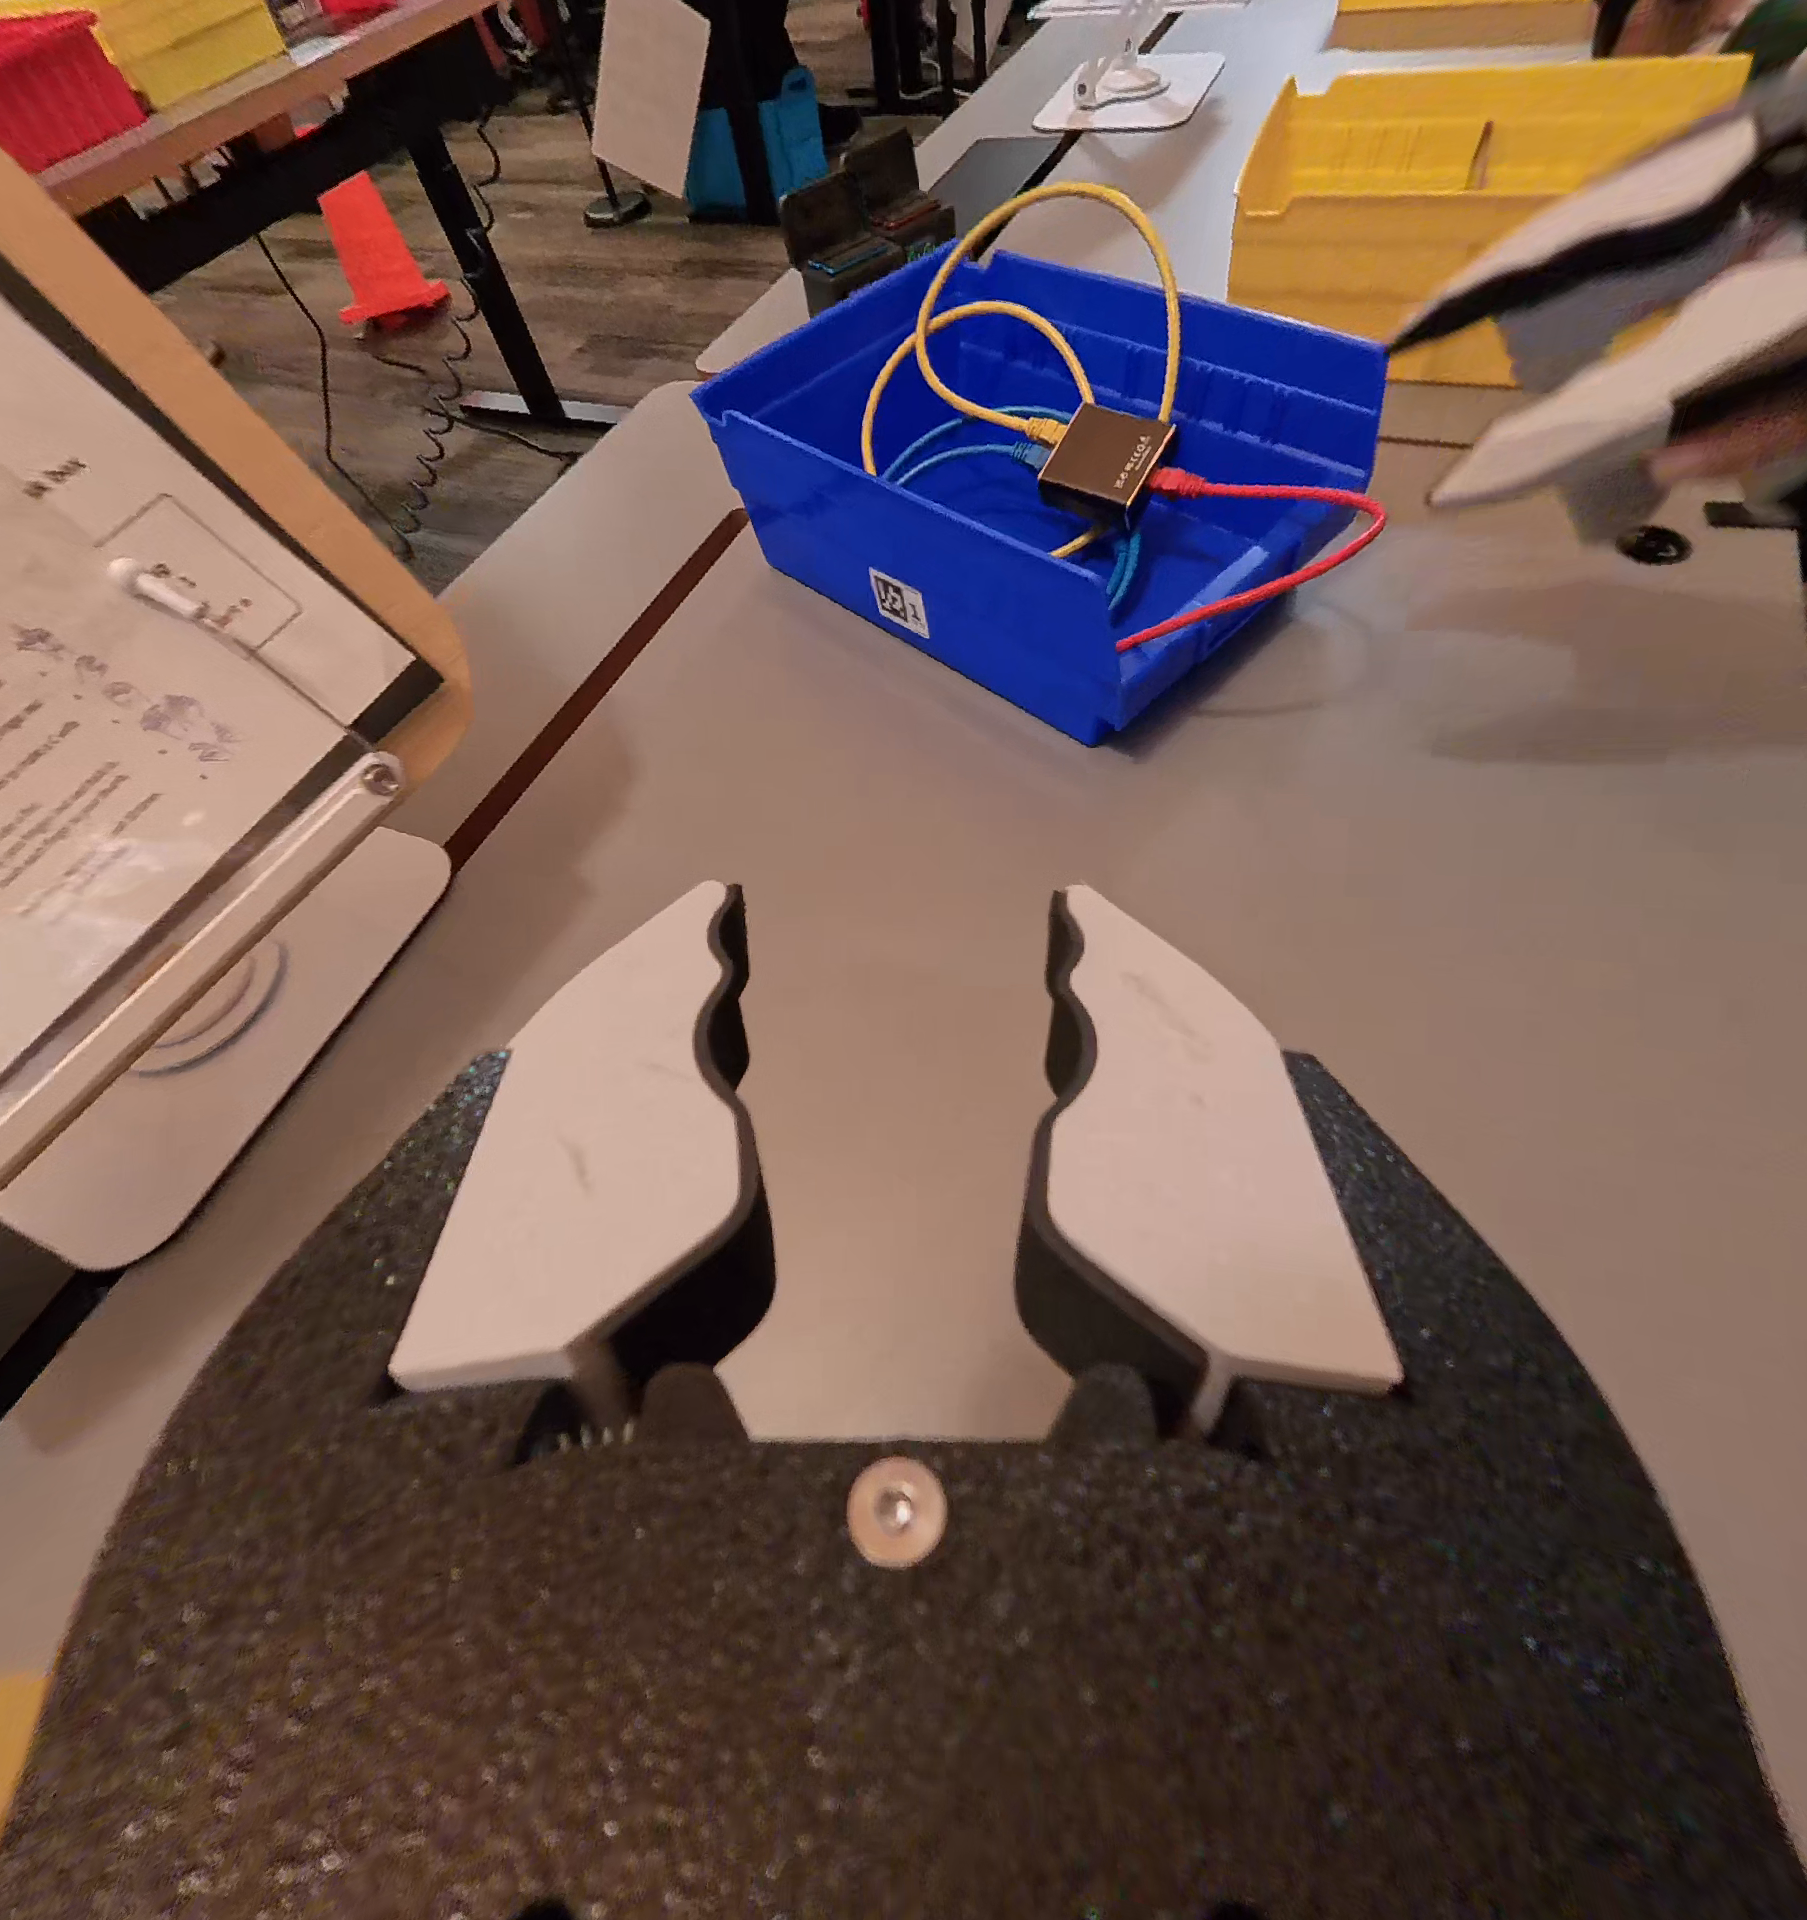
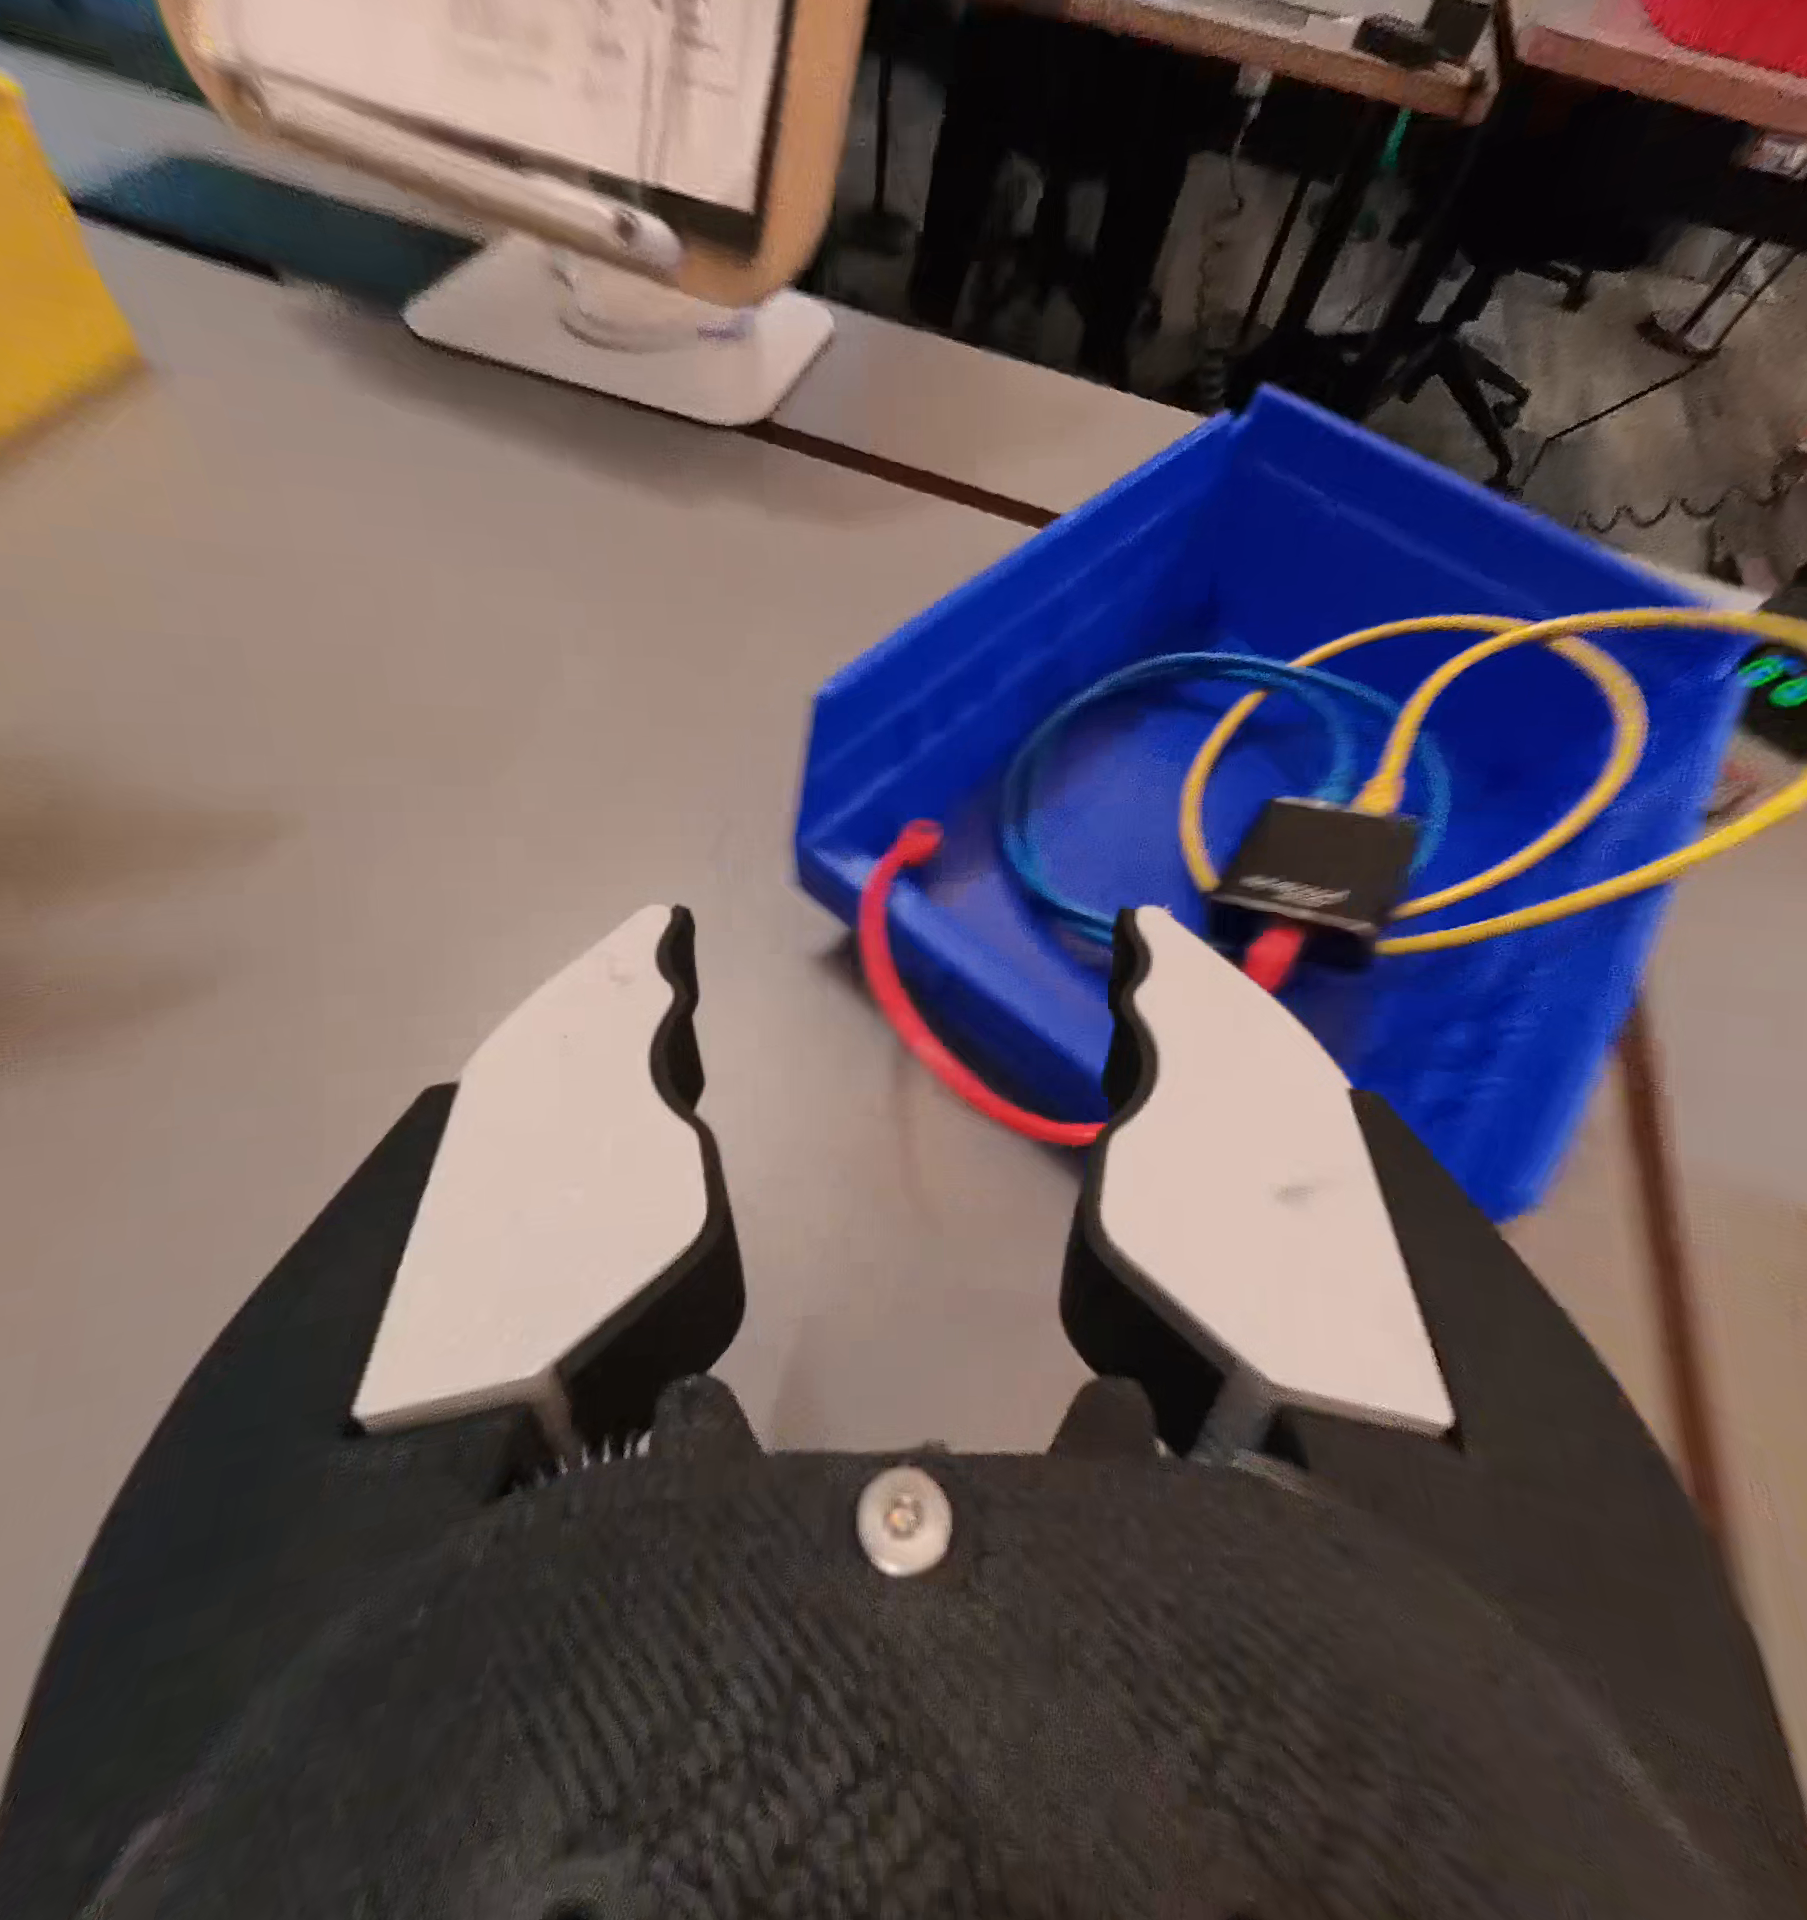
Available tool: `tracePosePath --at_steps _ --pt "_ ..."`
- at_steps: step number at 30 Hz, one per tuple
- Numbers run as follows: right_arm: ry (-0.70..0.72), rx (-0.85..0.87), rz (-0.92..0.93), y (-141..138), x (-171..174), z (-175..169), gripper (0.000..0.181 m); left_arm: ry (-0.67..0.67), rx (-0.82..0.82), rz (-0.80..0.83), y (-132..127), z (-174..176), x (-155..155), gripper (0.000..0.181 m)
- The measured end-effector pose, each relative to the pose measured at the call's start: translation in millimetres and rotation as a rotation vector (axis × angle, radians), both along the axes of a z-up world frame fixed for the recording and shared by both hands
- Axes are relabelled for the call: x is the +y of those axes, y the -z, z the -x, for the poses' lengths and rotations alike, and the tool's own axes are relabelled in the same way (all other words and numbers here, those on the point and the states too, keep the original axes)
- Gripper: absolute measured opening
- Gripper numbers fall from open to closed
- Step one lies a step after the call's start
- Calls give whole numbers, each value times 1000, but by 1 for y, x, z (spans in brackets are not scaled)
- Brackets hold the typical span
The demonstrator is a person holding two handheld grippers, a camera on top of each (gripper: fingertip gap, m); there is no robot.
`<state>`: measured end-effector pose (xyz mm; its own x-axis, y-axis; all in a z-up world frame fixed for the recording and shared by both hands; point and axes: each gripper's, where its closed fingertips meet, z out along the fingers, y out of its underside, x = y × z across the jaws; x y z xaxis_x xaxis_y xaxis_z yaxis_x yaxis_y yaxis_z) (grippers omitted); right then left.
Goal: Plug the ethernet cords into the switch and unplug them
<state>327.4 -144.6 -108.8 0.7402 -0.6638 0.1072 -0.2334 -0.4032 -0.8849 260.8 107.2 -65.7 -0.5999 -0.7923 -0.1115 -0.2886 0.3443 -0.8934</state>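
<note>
A small black box-shaped network switch (image 1: 1109,459) lay inside an open-topped blue plastic bin (image 1: 961,603) on the grey tabletop (image 1: 1294,883), with a yellow ethernet cord (image 1: 1169,281), a light-blue ethernet cord (image 1: 956,442) and a red ethernet cord (image 1: 1283,499) at its sides. The left gripper (image 1: 897,904) hovered over bare table well short of the bin, its grey fingers spread apart with nothing between them. Only the left wrist view showed the white tag on the bin's near wall, a yellow plastic bin (image 1: 1398,187) behind it, an orange cone (image 1: 374,249) on the floor, and the right gripper (image 1: 1418,416), blurred at the upper right, fingers parted. The right wrist view alone showed the red cord looping out over the bin's low front edge onto the table, passing behind the right gripper's right finger, and the light-blue cord coiled flat on the bin floor. There the right gripper stood wide apart and empty, just beside the bin. A tan-framed tablet on a white stand (image 2: 618,322) appeared in both views.
</note>
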Motion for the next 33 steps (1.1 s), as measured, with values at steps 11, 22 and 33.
tracePosePath --at_steps 11,22,33 --pt "314 -178 1 25 -28 -6 76 -159 -95 218 89 -80 -129 69" --pt "264 -155 -114 15 -30 -5 75 -315 -159 60 106 -162 -170 17" --pt "-54 -200 -250 -37 70 59 80 -491 -233 20 104 1 -46 4"
